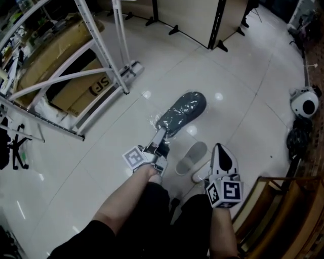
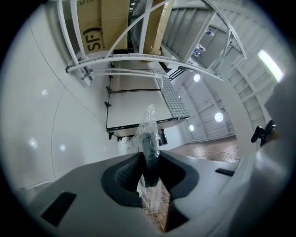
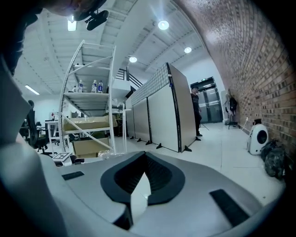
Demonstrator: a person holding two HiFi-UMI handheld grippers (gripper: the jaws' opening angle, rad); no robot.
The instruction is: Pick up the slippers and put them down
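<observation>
A dark slipper wrapped in a clear plastic bag (image 1: 182, 112) hangs above the glossy floor in the head view. My left gripper (image 1: 163, 133) is shut on its near end. In the left gripper view the bagged slipper (image 2: 149, 136) stands edge-on between the dark pads of the left gripper (image 2: 149, 162). A pale grey slipper-shaped form (image 1: 192, 156) lies on the floor between the two grippers; whether it is a slipper or a shadow I cannot tell. My right gripper (image 1: 221, 153) points away from me to the right of it, and in its own view the right gripper (image 3: 144, 162) has its jaws together with nothing between them.
A white metal rack (image 1: 101, 55) with cardboard boxes (image 1: 76, 93) under it stands at the left. Partition screens (image 1: 187, 15) on feet line the far side. A white round appliance (image 1: 305, 103) and a black bag (image 1: 299, 137) sit at the right; wooden furniture (image 1: 283, 212) is close at the lower right.
</observation>
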